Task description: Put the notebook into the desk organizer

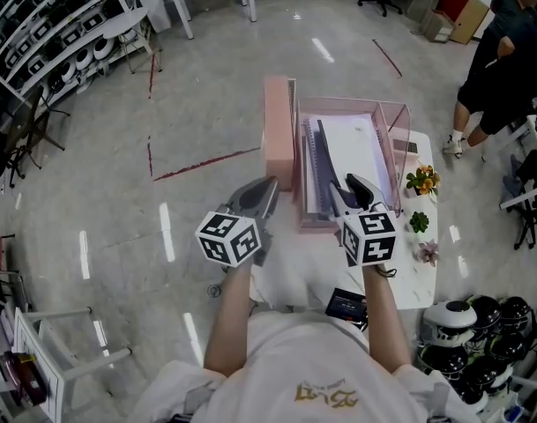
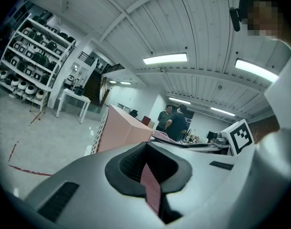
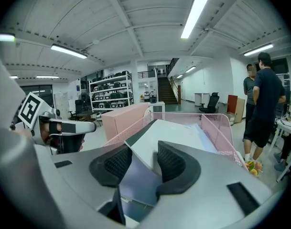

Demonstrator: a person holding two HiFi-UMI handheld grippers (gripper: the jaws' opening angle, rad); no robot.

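- Between the ribbed black pads (image 3: 173,163) of the right claw (image 3: 143,163) sits the near corner of the notebook (image 3: 174,137). The jaws stand about half open, with a gap showing beside the cover, so nothing is pinched.
- Just to that side, the left claw (image 2: 146,168) is clamped tight on a thin strip of pink perforated metal, an edge of the desk organizer (image 2: 121,132).
- From above, both claws, left (image 1: 261,196) and right (image 1: 356,192), meet the organizer's near end. Each carries a cube with black-and-white square markers.
- Next comes the notebook (image 1: 356,152) itself: flat, pale, smooth-covered, with a dark strip along one long edge. It lies inside the organizer's tray, sloping up from the right claw, beside a spiral-bound book (image 1: 312,170).
- Around it rise the pink wire-mesh walls of the organizer (image 1: 404,148). A taller, solid-looking pink section stands at its left.
- Under everything is a white table (image 1: 409,280), glossy, with three small potted plants (image 1: 424,181) along its right edge.
- Farther off, two people (image 3: 262,99) stand on the polished grey floor, and open metal shelves (image 3: 112,92) line the back wall.
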